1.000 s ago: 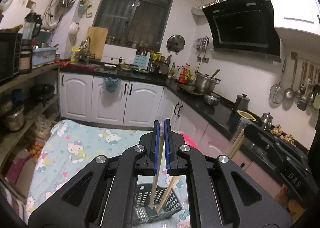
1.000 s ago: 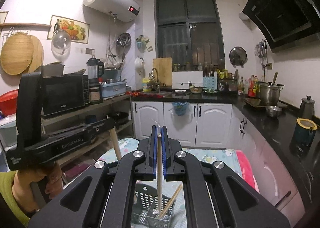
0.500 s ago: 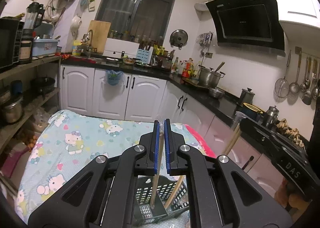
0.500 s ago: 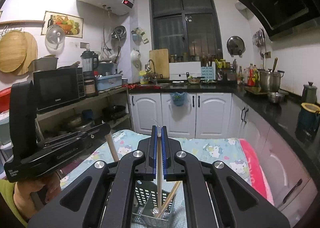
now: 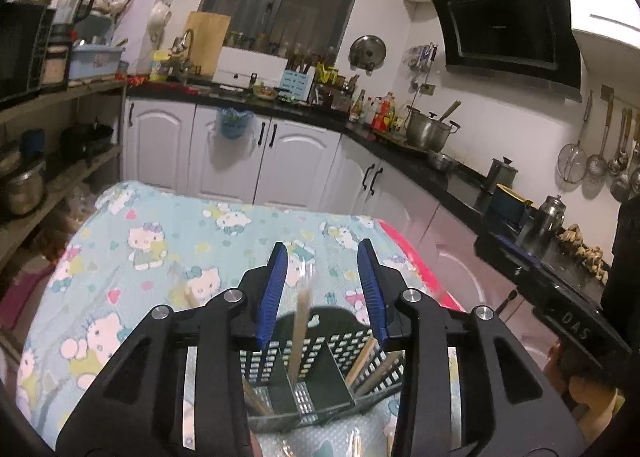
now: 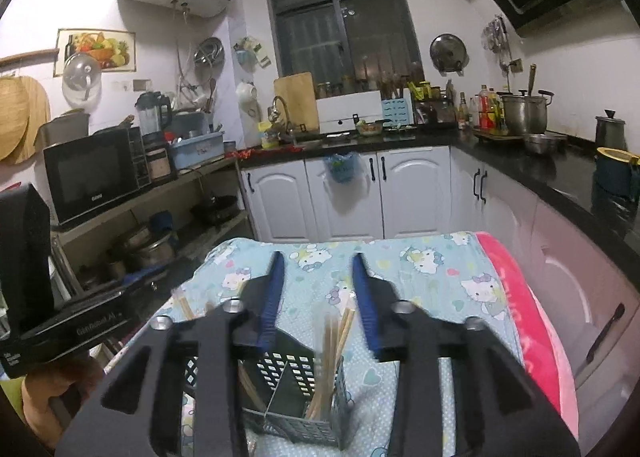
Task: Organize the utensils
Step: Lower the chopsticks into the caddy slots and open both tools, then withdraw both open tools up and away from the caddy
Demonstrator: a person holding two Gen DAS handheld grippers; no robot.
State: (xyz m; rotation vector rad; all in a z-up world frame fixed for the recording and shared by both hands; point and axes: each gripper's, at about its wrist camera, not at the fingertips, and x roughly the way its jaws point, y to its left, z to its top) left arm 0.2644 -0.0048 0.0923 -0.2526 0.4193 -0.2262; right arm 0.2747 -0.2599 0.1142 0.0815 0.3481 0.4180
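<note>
Covering the bench (image 5: 120,257) is a cartoon-print cloth, and near its front edge stands the dark slotted caddy (image 6: 304,377), split into compartments. Left tongs (image 5: 322,289) hang right over it, jaws just opened and parted, with one blurred chopstick (image 5: 299,333) between them but free of the pads, apparently dropping into a middle compartment. Right tongs (image 6: 318,297) have likewise just opened; the chopsticks (image 6: 334,357) below them stand tilted in the caddy's right-hand compartment, touching neither pad. Judgement: this is the release step. To do it well, hold both tongs steady above the caddy until the sticks settle, then lift straight up so the pads do not snag the leaning tops or tip the caddy.
</note>
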